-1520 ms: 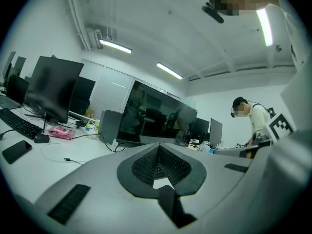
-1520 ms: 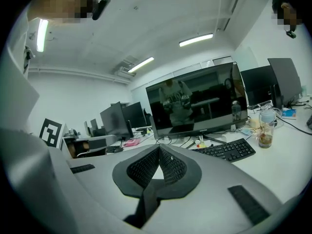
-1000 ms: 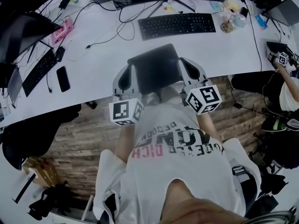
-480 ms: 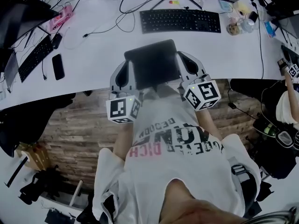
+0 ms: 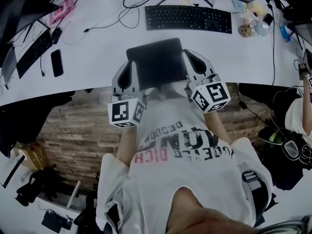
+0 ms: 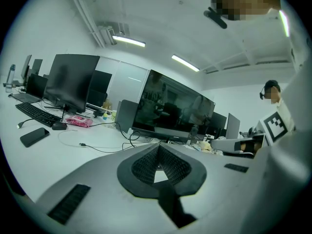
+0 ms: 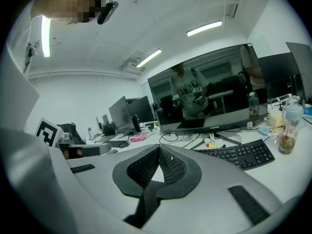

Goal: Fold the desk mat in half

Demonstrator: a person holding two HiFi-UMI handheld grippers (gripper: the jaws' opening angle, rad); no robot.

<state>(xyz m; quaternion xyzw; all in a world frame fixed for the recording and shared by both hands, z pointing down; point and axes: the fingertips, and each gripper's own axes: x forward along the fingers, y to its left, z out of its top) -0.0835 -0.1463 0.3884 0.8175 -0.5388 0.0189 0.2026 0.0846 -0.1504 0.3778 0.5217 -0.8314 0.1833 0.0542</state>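
The dark desk mat is held up between my two grippers over the near edge of the white desk, its face turned toward the head camera. My left gripper holds the mat's left side and my right gripper its right side. In the left gripper view the gripper has its ribbed pads pressed together, and a thin dark strip of mat runs out below them. The right gripper view shows the same: the gripper is shut with a mat strip in it.
A black keyboard lies beyond the mat, below a large monitor. A phone, a second keyboard, a pink item and cables sit at the left. Bottles stand at the right. Another person sits far right.
Both grippers and the mat have shifted a little up the head view, toward the keyboard, and the head view itself has moved. Both grips are unchanged.
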